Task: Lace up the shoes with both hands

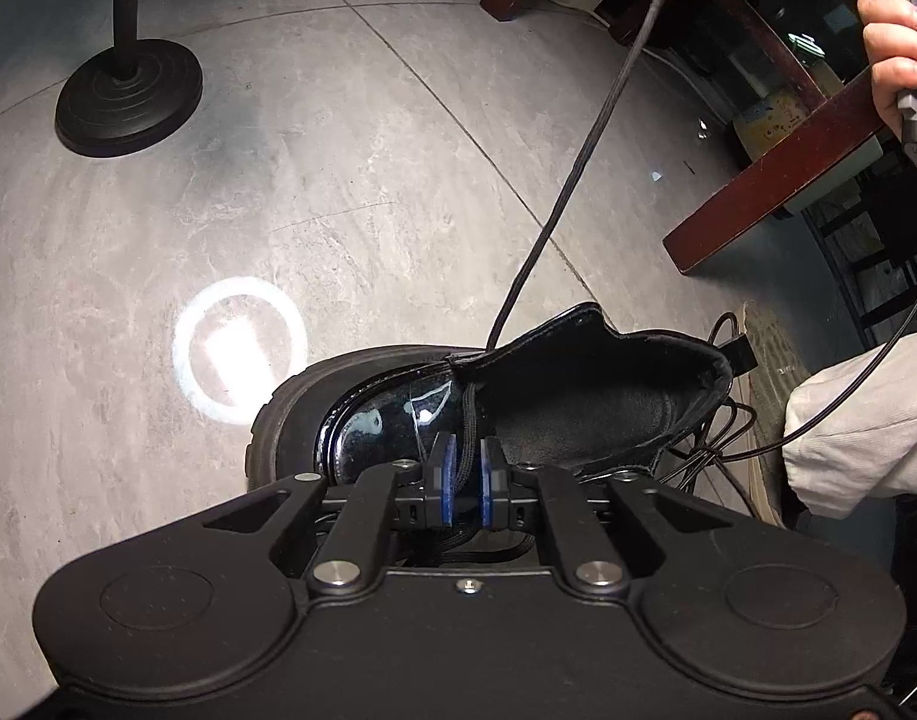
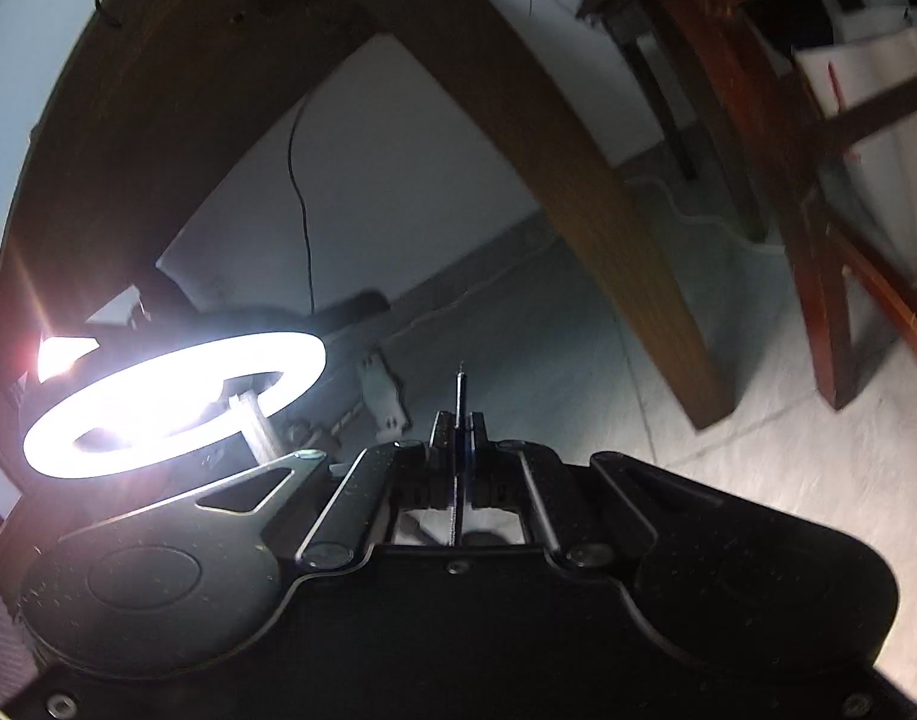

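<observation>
The shoe (image 1: 488,408) is a black, glossy ankle boot standing on the grey tiled floor (image 1: 278,210), toe toward the reflection of a ring lamp, mouth gaping open. Judged by its thick sole and stiff patent upper, it is fairly heavy and should stay put under a light pull; the polished toe looks slippery and is a poor place to grip.

The lace (image 1: 584,144) is a thin, soft black cord. It offers no stiffness except at its hard tip (image 2: 460,387), so take hold at the tip for threading, or on the cord close to an eyelet for tensioning.

Left gripper (image 1: 465,480) — jaws nearly closed, pinching a strand of lace at the front of the boot's opening, just above the toe cap. More lace lies bunched beneath the jaws.

Right gripper (image 2: 458,438) — jaws fully closed on the lace end, the tip protruding straight out between the pads. In the left wrist view a taut run of lace rises from the boot's rim toward the upper right, where the person's hand (image 1: 896,36) grips a handle.
</observation>
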Motion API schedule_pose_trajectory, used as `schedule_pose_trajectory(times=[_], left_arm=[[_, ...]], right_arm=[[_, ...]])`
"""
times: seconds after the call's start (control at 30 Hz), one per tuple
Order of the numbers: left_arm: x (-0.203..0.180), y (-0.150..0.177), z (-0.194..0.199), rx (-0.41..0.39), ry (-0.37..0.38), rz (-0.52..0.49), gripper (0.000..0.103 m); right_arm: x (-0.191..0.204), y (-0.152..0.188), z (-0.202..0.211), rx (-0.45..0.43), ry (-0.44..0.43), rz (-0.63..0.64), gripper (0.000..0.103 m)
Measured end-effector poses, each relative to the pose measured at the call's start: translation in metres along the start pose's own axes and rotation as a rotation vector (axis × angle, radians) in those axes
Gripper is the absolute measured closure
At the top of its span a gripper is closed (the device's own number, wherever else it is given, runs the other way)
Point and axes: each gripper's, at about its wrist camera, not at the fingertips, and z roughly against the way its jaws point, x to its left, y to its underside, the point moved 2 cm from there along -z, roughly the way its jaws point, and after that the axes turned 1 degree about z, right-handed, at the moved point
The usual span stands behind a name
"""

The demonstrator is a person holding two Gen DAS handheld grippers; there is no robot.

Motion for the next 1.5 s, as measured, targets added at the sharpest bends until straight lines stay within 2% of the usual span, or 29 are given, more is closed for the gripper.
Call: schedule_pose_trajectory(times=[0.1, 0.23, 0.33, 0.37, 0.43, 0.5, 0.53, 0.57, 0.7, 0.77, 1.03, 1.1, 1.2, 1.23, 1.33, 1.4, 1.5], left_arm=[[0.004, -0.002, 0.012, -0.057, -0.028, 0.014, 0.094], [0.032, -0.006, 0.046, -0.170, -0.019, 0.157, 0.094], [0.041, -0.002, 0.060, -0.181, -0.014, 0.242, 0.094], [0.041, 0.003, 0.061, -0.185, -0.011, 0.296, 0.094], [0.039, 0.019, 0.059, -0.221, 0.010, 0.479, 0.094], [0.037, 0.038, 0.049, -0.201, 0.114, 0.667, 0.094], [0.036, 0.044, 0.044, -0.178, 0.158, 0.716, 0.094], [0.037, 0.045, 0.044, -0.162, 0.160, 0.721, 0.094], [0.072, 0.055, 0.050, -0.212, 0.046, 0.906, 0.094], [0.084, 0.063, 0.046, -0.198, 0.020, 0.984, 0.094], [0.088, 0.069, 0.032, -0.132, -0.029, 1.005, 0.094], [0.085, 0.070, 0.033, -0.131, 0.022, 1.003, 0.094], [0.073, 0.064, 0.032, -0.069, 0.215, 0.911, 0.094], [0.070, 0.065, 0.030, -0.051, 0.248, 0.903, 0.094], [0.062, 0.074, 0.016, 0.003, 0.278, 0.947, 0.094], [0.061, 0.084, 0.001, 0.034, 0.294, 1.026, 0.094], [0.060, 0.087, -0.004, 0.029, 0.328, 1.062, 0.094]], right_arm=[[0.006, 0.001, -0.002, 0.032, 0.014, 0.066, 0.100], [0.009, 0.014, -0.010, 0.105, 0.040, 0.134, 0.100], [0.013, 0.022, -0.015, 0.140, 0.040, 0.169, 0.100], [0.014, 0.023, -0.016, 0.144, 0.038, 0.172, 0.100], [0.015, 0.027, -0.019, 0.158, 0.030, 0.177, 0.100], [0.018, 0.032, -0.022, 0.177, 0.019, 0.192, 0.100], [0.020, 0.036, -0.022, 0.183, 0.016, 0.201, 0.100], [0.022, 0.039, -0.023, 0.193, 0.009, 0.210, 0.100], [0.030, 0.049, -0.026, 0.232, -0.029, 0.243, 0.100], [0.033, 0.053, -0.028, 0.247, -0.041, 0.261, 0.100], [0.037, 0.061, -0.030, 0.282, -0.052, 0.263, 0.099], [0.037, 0.061, -0.032, 0.290, -0.049, 0.263, 0.099], [0.035, 0.061, -0.032, 0.294, -0.047, 0.257, 0.099], [0.036, 0.061, -0.032, 0.295, -0.048, 0.257, 0.099], [0.036, 0.061, -0.032, 0.298, -0.050, 0.261, 0.099], [0.038, 0.063, -0.032, 0.300, -0.054, 0.271, 0.099], [0.039, 0.064, -0.033, 0.306, -0.056, 0.277, 0.099]])
